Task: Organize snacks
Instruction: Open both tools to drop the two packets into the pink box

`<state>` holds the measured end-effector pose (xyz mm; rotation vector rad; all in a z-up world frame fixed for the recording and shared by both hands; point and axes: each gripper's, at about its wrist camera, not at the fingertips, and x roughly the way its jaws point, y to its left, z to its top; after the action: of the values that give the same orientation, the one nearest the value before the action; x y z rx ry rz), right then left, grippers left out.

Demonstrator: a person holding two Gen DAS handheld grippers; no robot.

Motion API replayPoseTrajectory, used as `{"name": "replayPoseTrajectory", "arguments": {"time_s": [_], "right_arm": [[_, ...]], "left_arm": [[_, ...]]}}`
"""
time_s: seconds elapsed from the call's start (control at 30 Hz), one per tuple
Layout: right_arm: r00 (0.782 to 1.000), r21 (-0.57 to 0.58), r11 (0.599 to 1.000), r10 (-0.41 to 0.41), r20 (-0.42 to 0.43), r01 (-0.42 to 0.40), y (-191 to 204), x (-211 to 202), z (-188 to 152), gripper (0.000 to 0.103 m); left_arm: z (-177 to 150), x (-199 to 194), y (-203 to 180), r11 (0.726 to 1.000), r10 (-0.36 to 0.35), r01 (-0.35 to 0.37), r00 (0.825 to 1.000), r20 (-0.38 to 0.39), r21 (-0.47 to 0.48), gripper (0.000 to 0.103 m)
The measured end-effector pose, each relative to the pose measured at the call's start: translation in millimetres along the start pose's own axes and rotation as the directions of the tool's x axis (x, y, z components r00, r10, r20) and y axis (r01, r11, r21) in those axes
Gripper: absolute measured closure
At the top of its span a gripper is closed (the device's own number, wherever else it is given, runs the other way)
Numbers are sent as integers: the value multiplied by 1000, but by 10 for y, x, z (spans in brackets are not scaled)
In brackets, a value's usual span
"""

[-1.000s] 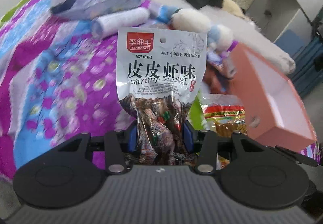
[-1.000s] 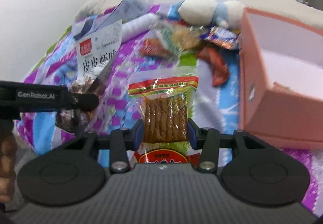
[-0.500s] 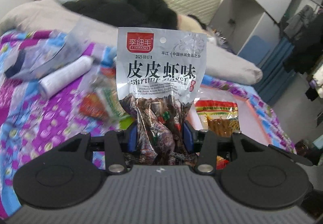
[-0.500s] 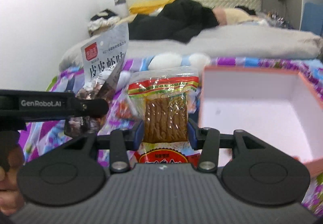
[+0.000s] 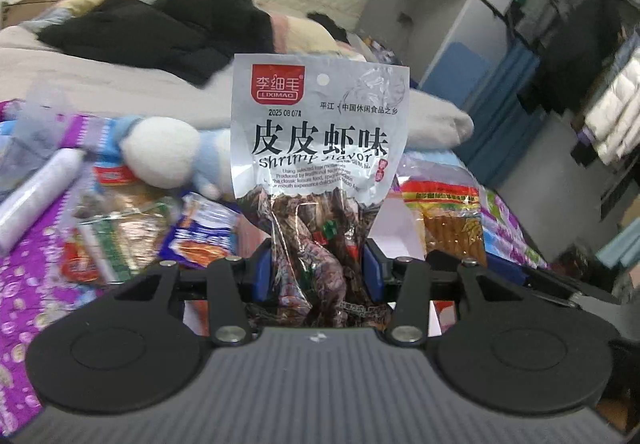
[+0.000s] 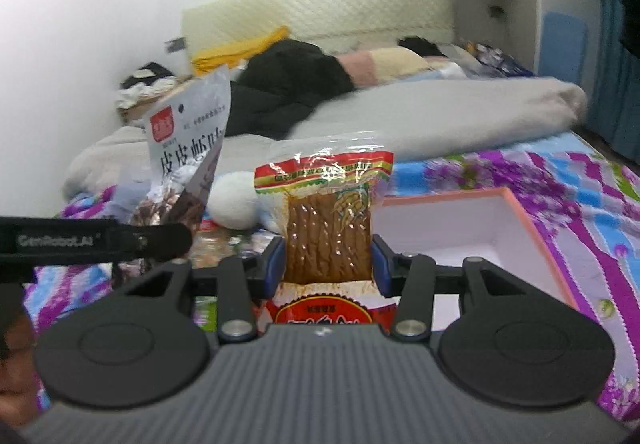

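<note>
**Both grippers hold a snack packet above the bed**

Left wrist view: the left gripper [image 5: 316, 272] is closed on the lower part of a silver shrimp-flavour packet [image 5: 320, 148], its blue pads [image 5: 262, 276] pressing the clear bottom section from both sides. The packet stands upright, lifted off the purple floral bedspread [image 5: 24, 276]. To the left of it, loose snack packets [image 5: 200, 236] lie scattered on the bedspread, just beside a white and blue plush toy [image 5: 160, 152] and a white tube [image 5: 36, 192]. To the right, partly hidden behind the silver packet, the yellow-and-red packet of brown sticks [image 5: 448, 220] shows, with a bit of the white inside of the pink box [image 5: 394, 232] between the two. Black clothing [image 5: 160, 28] is piled on a grey duvet [image 5: 120, 84] farther back.

Right wrist view: the right gripper [image 6: 326, 264] is closed on the packet of brown sticks [image 6: 328, 228], the blue pads [image 6: 274, 260] clamping its middle; the packet is upright, its red printed end toward the camera. Just to the right and behind lies the pink box [image 6: 532, 228], open at the top, with a white interior, resting on the bedspread [image 6: 560, 180]. On the left, the left gripper [image 6: 160, 240] enters from the edge, a black finger marked GenRobot.AI, with the shrimp-flavour packet [image 6: 188, 140] rising tilted above it. The plush toy [image 6: 232, 200] sits between the two packets, farther back. The duvet [image 6: 440, 112] and black clothing [image 6: 288, 84] lie beyond.
</note>
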<state>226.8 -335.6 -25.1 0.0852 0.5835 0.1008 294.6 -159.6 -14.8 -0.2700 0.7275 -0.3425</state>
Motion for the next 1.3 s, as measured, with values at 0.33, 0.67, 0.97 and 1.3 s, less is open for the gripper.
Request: {"name": "replayPoseTrajectory", "arguments": {"time_s": [0.33,0.67,0.97,1.3], "right_arm": [[973,69,988,-122,-194,138,-748,623,-342,56],[944,110,984,-101,-313,141,-988,1113,-603,55],[940,127,981,-98,-326,146,-1093,1218,-661,34],[972,138,980,-112,-206,142,-1049,679,-467,34]], "left_arm": [[-300,1099,-335,998,-46,52,976,-213,21,52],[-546,1806,-185,999,-37,45,940,-339,15,51],[-527,1720,-256,999,6,5,952,-305,34,25],[-413,1078,-373,998,-23,34,979,-203,47,17]]}}
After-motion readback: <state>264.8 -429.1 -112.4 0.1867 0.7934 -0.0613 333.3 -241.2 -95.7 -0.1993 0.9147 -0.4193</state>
